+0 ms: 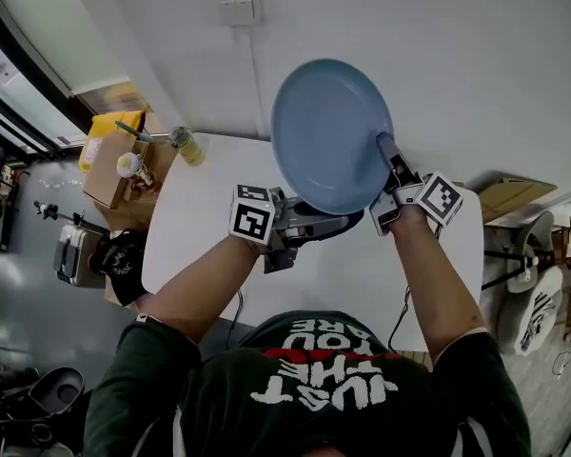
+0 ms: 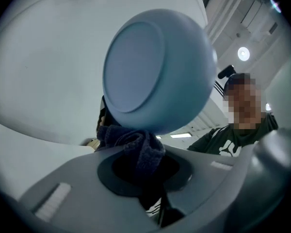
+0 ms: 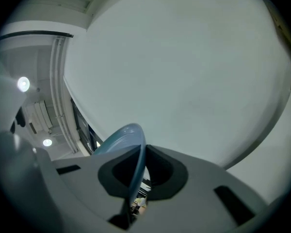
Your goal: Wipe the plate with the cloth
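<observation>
The round blue plate [image 1: 331, 133] is held up on edge above the table, its face toward me. My right gripper [image 1: 388, 165] is shut on its right rim, and in the right gripper view the plate [image 3: 132, 147] runs edge-on between the jaws of the right gripper [image 3: 137, 178]. My left gripper [image 1: 347, 219] reaches in just under the plate's lower edge. It is shut on a dark blue cloth [image 2: 136, 147], bunched between the jaws of the left gripper [image 2: 140, 166]. The cloth meets the lower rim of the plate's underside [image 2: 155, 72].
A white table [image 1: 200, 231] lies below the plate. At its far left stand a cardboard box [image 1: 114, 174] and a small bottle [image 1: 186, 146]. A wall socket [image 1: 240, 8] sits above. Cases and bags lie on the floor [image 1: 76, 255] at left, folded chairs [image 1: 538, 293] at right.
</observation>
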